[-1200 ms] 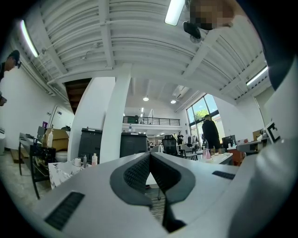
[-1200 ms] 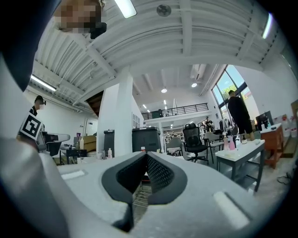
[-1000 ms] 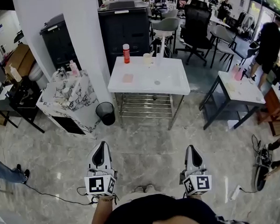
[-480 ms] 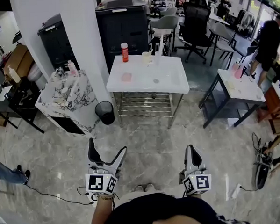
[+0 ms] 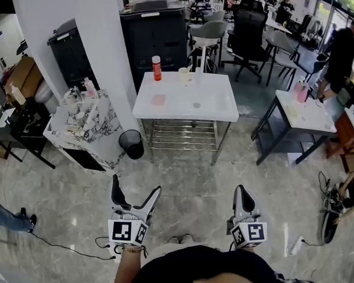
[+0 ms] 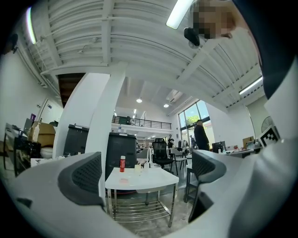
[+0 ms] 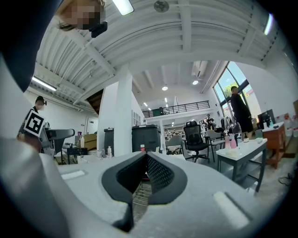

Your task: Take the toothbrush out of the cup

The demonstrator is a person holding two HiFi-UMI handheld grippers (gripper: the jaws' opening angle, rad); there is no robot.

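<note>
Left gripper [image 5: 136, 188]: jaws spread wide, nothing between them. Right gripper [image 5: 243, 192]: jaws pressed together, empty. Both held low by person's waist, pointing forward and level.

Cup [image 5: 185, 76] straight ahead, well apart from both, across open floor. Sits at far edge of white worktop [image 5: 213, 106], just beside red bottle [image 5: 156, 68]. In left gripper view, cup framed between the jaws.

Toothbrush too small to make out; presumably upright in cup, so pull would go upward. Neither gripper clearly nearer; left one readier.

Marble floor [image 5: 184, 173], white table [image 5: 186, 99], white pillar [image 5: 101, 47], black office chairs [image 5: 247, 31], windows [image 7: 233, 83]
</note>
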